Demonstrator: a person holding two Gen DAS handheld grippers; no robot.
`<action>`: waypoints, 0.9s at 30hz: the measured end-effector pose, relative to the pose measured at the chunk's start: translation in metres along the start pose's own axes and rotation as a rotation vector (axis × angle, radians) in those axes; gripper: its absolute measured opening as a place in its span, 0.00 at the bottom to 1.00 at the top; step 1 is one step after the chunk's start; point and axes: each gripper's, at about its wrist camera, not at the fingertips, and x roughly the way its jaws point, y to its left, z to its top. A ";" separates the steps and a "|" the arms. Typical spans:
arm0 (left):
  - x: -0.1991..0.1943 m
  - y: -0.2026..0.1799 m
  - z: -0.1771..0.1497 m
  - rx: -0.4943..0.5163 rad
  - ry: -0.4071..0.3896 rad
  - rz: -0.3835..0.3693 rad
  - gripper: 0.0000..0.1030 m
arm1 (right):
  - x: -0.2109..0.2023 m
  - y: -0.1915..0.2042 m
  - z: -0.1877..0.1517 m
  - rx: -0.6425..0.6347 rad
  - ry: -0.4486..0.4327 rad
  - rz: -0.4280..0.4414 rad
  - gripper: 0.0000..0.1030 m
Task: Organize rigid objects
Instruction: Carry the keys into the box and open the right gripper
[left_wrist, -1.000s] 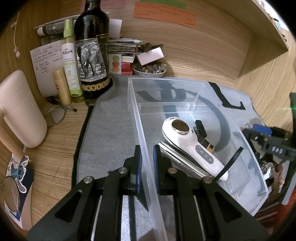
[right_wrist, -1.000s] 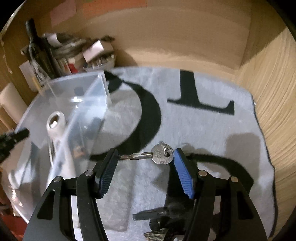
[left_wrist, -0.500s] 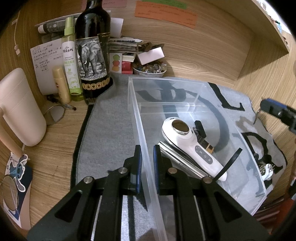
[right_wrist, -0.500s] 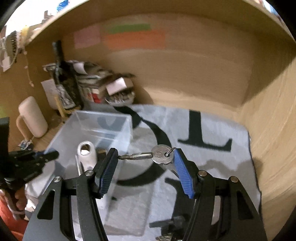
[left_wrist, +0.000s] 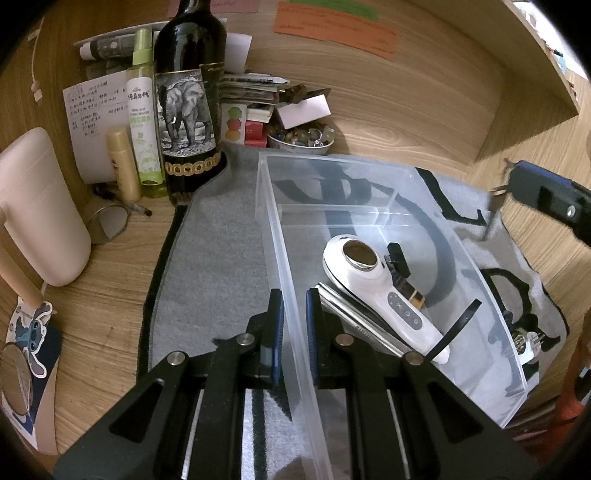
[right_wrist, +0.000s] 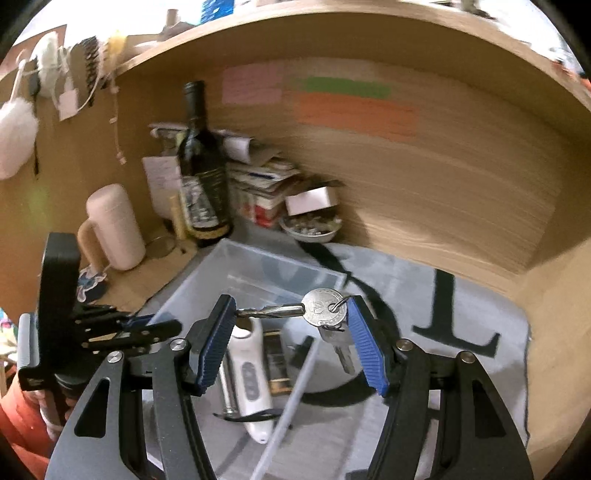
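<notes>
My left gripper (left_wrist: 293, 314) is clamped narrow on the near wall of the clear plastic bin (left_wrist: 369, 173). My right gripper (right_wrist: 291, 332) pinches a silver key (right_wrist: 295, 309) lengthwise, tip against one pad and round head against the other, above the bin. A white handheld device (right_wrist: 251, 376) lies inside, below my right fingers.

I'm looking into a wooden desk (left_wrist: 110, 280) nook with wood-grain panels behind and to the right, and a shelf (right_wrist: 332, 26) overhead. Pink, green and orange paper notes (right_wrist: 354, 110) are stuck on the back wall (left_wrist: 406, 96). A grey mat (left_wrist: 221, 258) with black lettering covers the desk's middle. Light is warm and dim; the desk's back left corner is cluttered.
</notes>
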 end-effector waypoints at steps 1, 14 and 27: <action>0.000 0.000 0.000 -0.001 0.000 -0.001 0.11 | 0.005 0.004 0.000 -0.008 0.009 0.012 0.57; 0.000 0.000 0.000 0.000 -0.001 -0.001 0.11 | 0.067 0.018 -0.022 -0.021 0.186 0.079 0.57; 0.001 -0.002 0.001 0.003 -0.003 0.000 0.11 | 0.076 0.036 -0.031 -0.061 0.254 0.183 0.57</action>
